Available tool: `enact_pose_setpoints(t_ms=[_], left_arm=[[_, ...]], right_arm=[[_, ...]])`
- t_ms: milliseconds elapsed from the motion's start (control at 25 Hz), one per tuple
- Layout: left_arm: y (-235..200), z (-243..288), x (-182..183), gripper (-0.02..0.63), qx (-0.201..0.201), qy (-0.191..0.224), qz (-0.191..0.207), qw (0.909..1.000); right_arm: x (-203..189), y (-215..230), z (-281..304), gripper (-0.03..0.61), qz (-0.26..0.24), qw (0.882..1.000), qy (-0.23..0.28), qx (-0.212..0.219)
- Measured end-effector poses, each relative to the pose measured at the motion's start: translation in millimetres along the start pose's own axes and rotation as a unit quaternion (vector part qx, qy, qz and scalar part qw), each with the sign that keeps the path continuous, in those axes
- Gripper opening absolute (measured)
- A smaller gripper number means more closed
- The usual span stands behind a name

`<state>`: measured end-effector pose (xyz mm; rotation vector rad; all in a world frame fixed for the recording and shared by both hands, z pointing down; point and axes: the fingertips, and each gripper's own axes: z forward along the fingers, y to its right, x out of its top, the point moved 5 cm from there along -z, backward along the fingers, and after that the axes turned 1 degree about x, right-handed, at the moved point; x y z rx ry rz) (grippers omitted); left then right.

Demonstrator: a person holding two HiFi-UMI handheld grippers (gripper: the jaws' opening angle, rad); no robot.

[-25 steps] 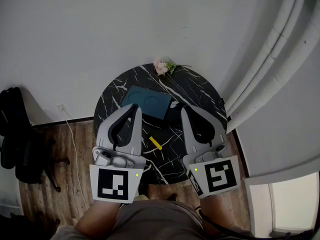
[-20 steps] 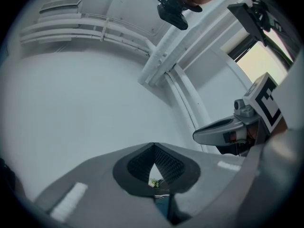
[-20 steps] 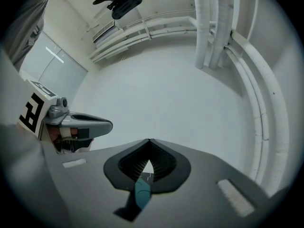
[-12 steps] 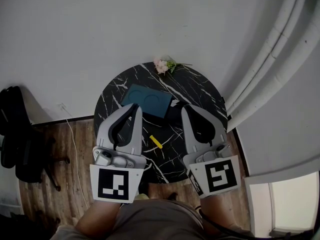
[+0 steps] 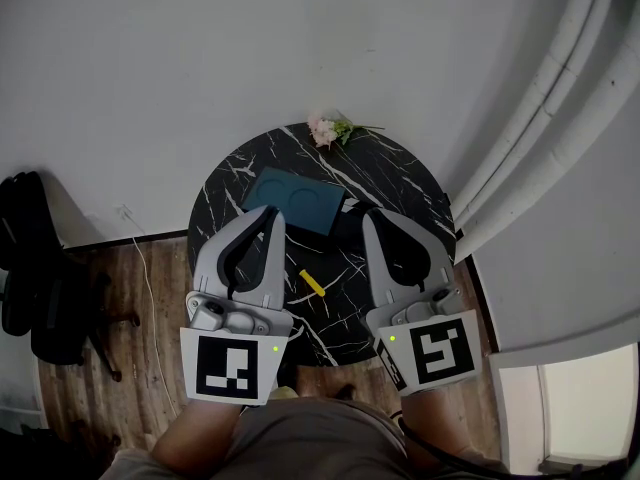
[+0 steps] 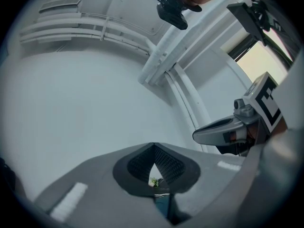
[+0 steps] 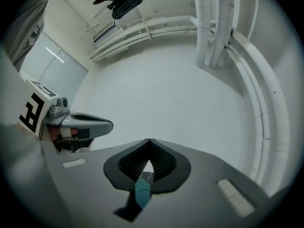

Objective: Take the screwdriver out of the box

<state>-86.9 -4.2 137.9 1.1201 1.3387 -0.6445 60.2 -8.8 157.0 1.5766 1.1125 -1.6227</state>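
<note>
Counter (image 5: 400, 183), round black marble, with left gripper (image 5: 272, 215) and right gripper (image 5: 367, 217) side by side above its near half; jaws of both pressed together, nothing in them.
Each gripper view shows its own pads meeting at the tip, with only a sliver of teal visible below the seam. Teal box (image 5: 295, 201) lies flat on the far-left part of the counter, top face with two round recesses up. In the head view the left gripper's tips overlap the box's near-left corner and the right gripper's tips sit just off its right end; contact can't be told. Pink flower sprig (image 5: 327, 130) lies at the far rim. Yellow screwdriver (image 5: 313, 284) lies outside the box on bare marble, between the two grippers, apart from both.
</note>
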Motion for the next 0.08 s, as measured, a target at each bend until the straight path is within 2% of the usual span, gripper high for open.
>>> enact_pose_setpoints(t_ms=[80], left_arm=[[0.0, 0.6, -0.8, 0.002, 0.0, -0.001, 0.0, 1.0]], right_arm=[[-0.5, 0.1, 0.5, 0.025, -0.001, 1.0, 0.0, 0.0]])
